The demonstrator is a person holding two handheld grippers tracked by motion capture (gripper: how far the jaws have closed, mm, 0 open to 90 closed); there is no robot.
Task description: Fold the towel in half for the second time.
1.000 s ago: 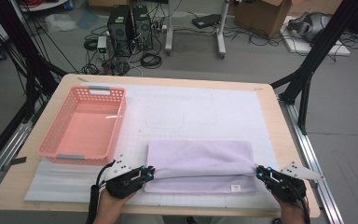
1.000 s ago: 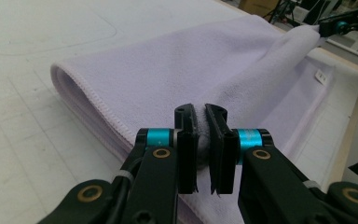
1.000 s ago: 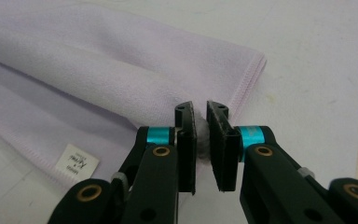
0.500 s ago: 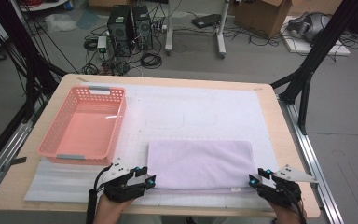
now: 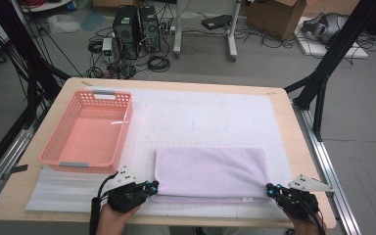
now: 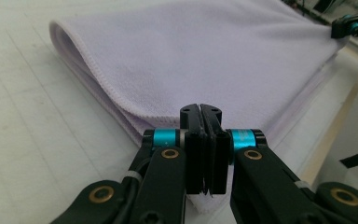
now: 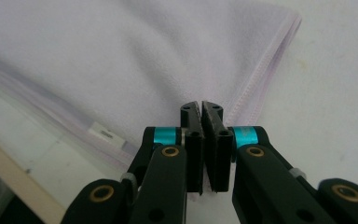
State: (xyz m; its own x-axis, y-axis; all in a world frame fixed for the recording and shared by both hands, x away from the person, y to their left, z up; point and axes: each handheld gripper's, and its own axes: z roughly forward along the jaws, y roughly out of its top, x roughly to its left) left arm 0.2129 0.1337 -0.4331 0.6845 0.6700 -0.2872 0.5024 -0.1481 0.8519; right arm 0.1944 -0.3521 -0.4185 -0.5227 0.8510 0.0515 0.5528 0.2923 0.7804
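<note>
A lavender towel (image 5: 210,171) lies folded flat on the white mat (image 5: 210,110) near the table's front edge. My left gripper (image 5: 152,185) is shut on the towel's near left corner. In the left gripper view the jaws (image 6: 200,109) meet over the fabric, and the towel (image 6: 205,51) spreads away with its folded edge to the left. My right gripper (image 5: 270,190) is shut on the near right corner. In the right gripper view the jaws (image 7: 201,106) pinch the hemmed corner of the towel (image 7: 121,60), and a small white label (image 7: 105,134) shows at the near edge.
An empty pink basket (image 5: 122,132) stands on the left of the mat. The wooden table edge (image 5: 293,127) runs along the right, with metal rails beyond it. Computers and cables lie on the floor behind the table.
Both grippers have drawn slightly toward the front edge. The towel's raised near fold has settled flat and smooth.
</note>
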